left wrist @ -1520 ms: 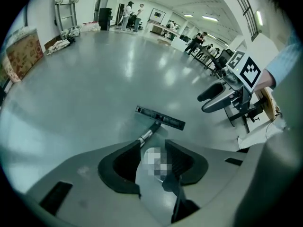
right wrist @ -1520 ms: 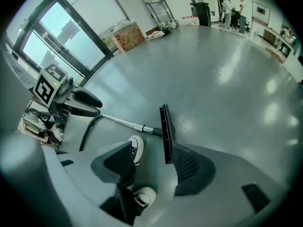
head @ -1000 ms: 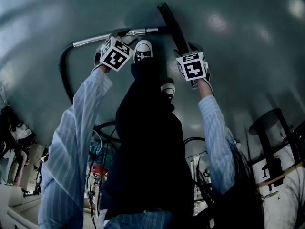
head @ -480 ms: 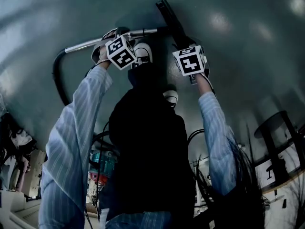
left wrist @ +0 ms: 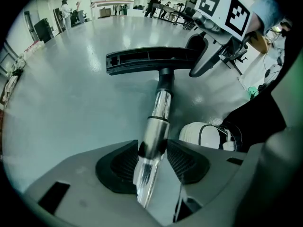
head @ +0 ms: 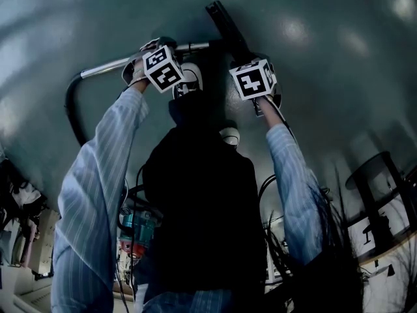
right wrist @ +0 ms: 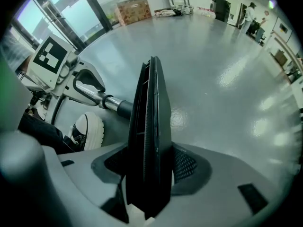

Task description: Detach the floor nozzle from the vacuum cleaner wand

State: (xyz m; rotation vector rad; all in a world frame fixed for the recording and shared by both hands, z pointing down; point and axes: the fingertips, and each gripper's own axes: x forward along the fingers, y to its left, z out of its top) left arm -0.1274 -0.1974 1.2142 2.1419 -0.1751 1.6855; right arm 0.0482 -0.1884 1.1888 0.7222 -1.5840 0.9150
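My left hand-held gripper point(left wrist: 152, 162) is shut tight on the shiny metal wand point(left wrist: 159, 109). My right hand-held gripper point(right wrist: 149, 174) is clamped across the black floor nozzle point(right wrist: 150, 112), which sits crosswise at the wand's far end, past the white shoe point(left wrist: 206, 136) beside the wand. Over the last second both grippers have carried wand and nozzle further from me as one piece, and no gap shows at the dark neck, so I judge the joint has not released; the nozzle is a long, flat, slotted bar held edge-on.

dim bluish head view, ceiling-light glare on glossy floor point(head: 296, 28), fisheye-warped edges
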